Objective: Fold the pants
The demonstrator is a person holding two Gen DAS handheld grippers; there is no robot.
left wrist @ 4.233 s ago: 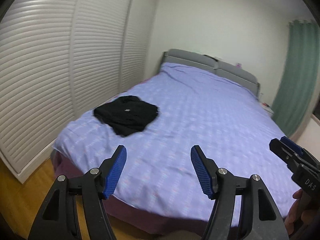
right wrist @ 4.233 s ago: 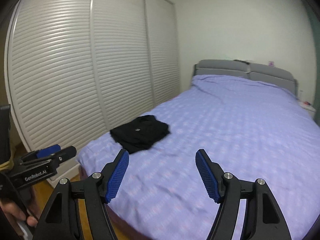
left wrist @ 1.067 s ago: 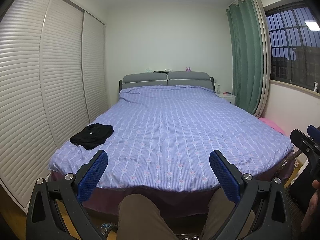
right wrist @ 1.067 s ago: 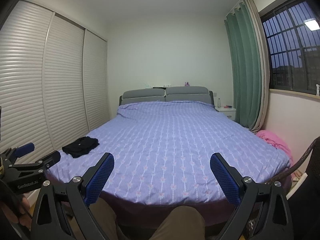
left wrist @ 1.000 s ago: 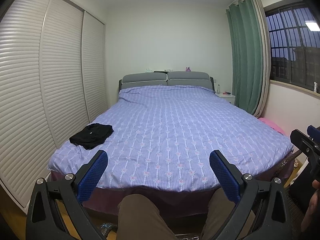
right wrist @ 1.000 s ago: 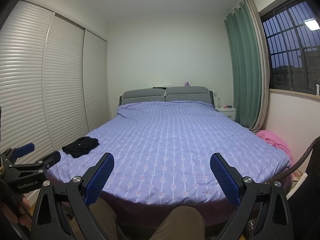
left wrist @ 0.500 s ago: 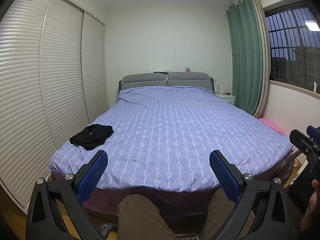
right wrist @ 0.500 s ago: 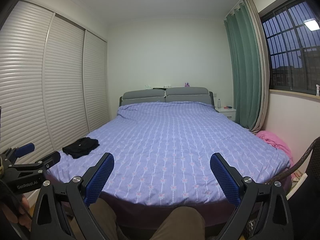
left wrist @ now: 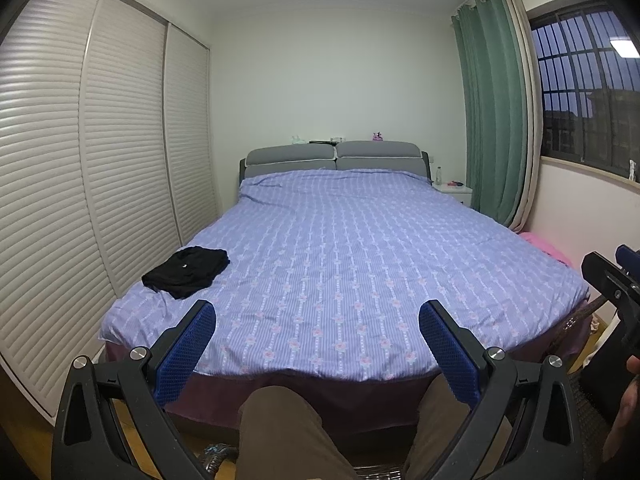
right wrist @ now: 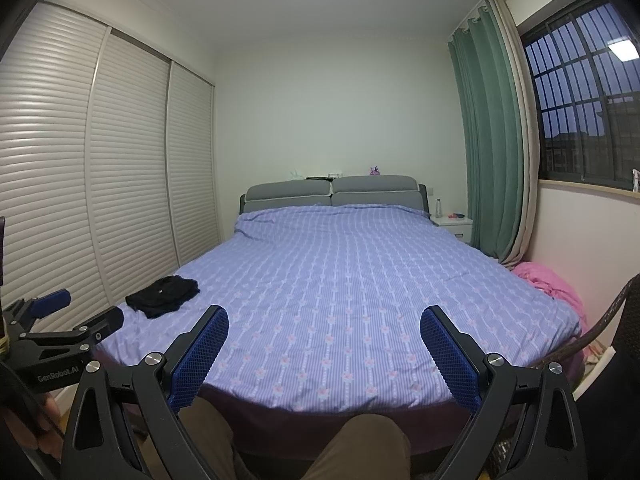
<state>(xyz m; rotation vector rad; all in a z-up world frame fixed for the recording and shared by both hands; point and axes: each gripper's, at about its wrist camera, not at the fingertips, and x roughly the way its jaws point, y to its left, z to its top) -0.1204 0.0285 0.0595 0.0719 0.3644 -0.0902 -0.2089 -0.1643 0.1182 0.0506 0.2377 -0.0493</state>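
Note:
Folded black pants (left wrist: 187,265) (right wrist: 164,296) lie near the front left corner of the bed (left wrist: 340,248) (right wrist: 344,264), which has a purple patterned sheet. My left gripper (left wrist: 318,342) is open, held back from the foot of the bed, with nothing between its blue pads (left wrist: 188,342). My right gripper (right wrist: 324,346) is also open and holds nothing, its pads (right wrist: 448,348) wide apart. Each gripper shows at the edge of the other's view, the right one (left wrist: 616,280) and the left one (right wrist: 60,324).
The person's knees in brown trousers (left wrist: 280,432) (right wrist: 360,440) sit below the grippers. White louvred wardrobe doors (left wrist: 80,160) run along the left. A green curtain (left wrist: 496,120), a nightstand (right wrist: 452,226) and pink cloth (right wrist: 548,284) are on the right. A wicker chair edge (right wrist: 616,320) is at far right.
Since four seconds ago both grippers have pulled back from the bed and opened wider. Over the last second nothing has visibly moved.

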